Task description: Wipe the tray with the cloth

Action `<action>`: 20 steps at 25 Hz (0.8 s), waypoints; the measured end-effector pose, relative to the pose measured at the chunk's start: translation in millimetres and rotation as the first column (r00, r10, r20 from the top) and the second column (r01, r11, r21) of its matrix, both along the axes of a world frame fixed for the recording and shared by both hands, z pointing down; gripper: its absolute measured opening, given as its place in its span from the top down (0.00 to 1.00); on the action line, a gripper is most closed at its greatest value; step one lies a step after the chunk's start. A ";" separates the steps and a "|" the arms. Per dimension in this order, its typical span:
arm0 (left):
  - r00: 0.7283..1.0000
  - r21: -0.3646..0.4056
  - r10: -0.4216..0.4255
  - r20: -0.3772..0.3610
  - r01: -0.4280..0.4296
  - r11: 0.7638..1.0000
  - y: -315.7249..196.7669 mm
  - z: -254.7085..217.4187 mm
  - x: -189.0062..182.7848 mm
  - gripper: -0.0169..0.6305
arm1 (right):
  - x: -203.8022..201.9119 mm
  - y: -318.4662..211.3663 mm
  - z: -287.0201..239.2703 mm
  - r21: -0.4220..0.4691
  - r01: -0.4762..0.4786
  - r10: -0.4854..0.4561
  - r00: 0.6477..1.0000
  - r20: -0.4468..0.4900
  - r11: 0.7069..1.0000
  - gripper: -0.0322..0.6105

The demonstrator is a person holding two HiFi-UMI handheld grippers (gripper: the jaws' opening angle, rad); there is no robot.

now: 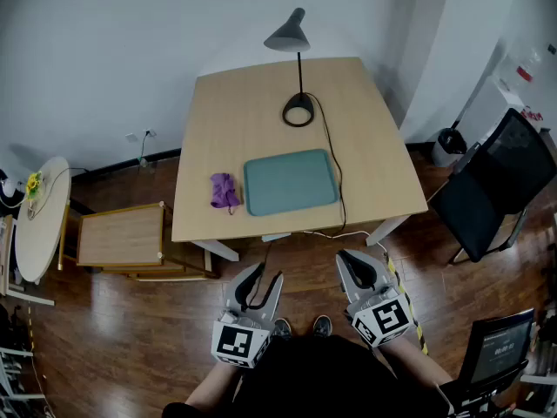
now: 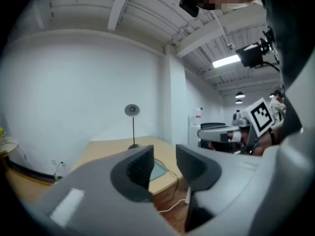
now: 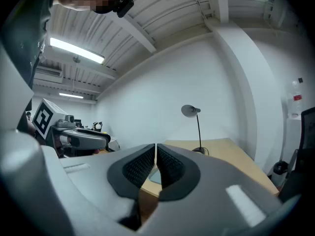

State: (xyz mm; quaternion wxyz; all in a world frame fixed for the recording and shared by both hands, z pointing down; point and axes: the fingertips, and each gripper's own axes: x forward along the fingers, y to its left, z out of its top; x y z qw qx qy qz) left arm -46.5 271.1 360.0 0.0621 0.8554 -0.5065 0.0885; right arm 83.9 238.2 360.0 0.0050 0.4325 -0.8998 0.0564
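- Far left, a round white side table (image 1: 42, 225) stands against the wall with a small bunch of yellow flowers (image 1: 33, 184) on it.
- Next to it, a low wooden cabinet (image 1: 122, 235) sits on the dark wood floor, tucked by the left edge of the big light-wood table (image 1: 252, 111).
- On that table's near left part lies a crumpled purple cloth (image 1: 224, 190), just beside the left edge of the tray and apart from both grippers.
- The left gripper (image 2: 165, 155) is held low in front of the person, short of the table; its jaws stand a little apart with nothing between them.
- The teal rectangular tray (image 1: 290, 181) lies flat near the table's front edge, bare on top.
- Behind the tray stands a black desk lamp with a grey shade (image 1: 298, 110); its black cable (image 1: 338, 177) runs along the tray's right side and off the front edge.
- The right gripper (image 3: 156, 154) is also held short of the table, its jaws pressed together and empty.
- Far right, a black office chair (image 1: 492, 190) stands beside the table.
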 end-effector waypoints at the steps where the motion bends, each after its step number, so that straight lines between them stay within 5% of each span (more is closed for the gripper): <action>1: 1.000 -0.004 -0.017 -0.016 0.017 1.000 -9.7 2.9 -0.4 0.73 | 6.5 -6.4 4.6 -0.005 -0.004 0.004 1.000 -0.008 1.000 0.94; 8: 0.985 -0.161 -0.174 0.008 0.173 0.972 -80.2 69.3 -65.2 0.73 | 35.7 -60.8 48.8 -0.070 -0.045 0.039 0.995 -0.095 0.996 0.94; 14: 0.936 -0.396 -0.352 0.009 0.326 0.858 -180.8 152.5 -159.0 0.59 | 38.1 -130.7 84.1 -0.149 -0.110 0.085 0.982 -0.166 0.983 0.94; 20: 0.937 -0.598 -0.328 0.121 0.332 0.729 -278.2 247.2 -200.8 0.36 | 29.2 -207.2 127.7 -0.308 -0.200 0.139 0.968 -0.210 0.930 0.94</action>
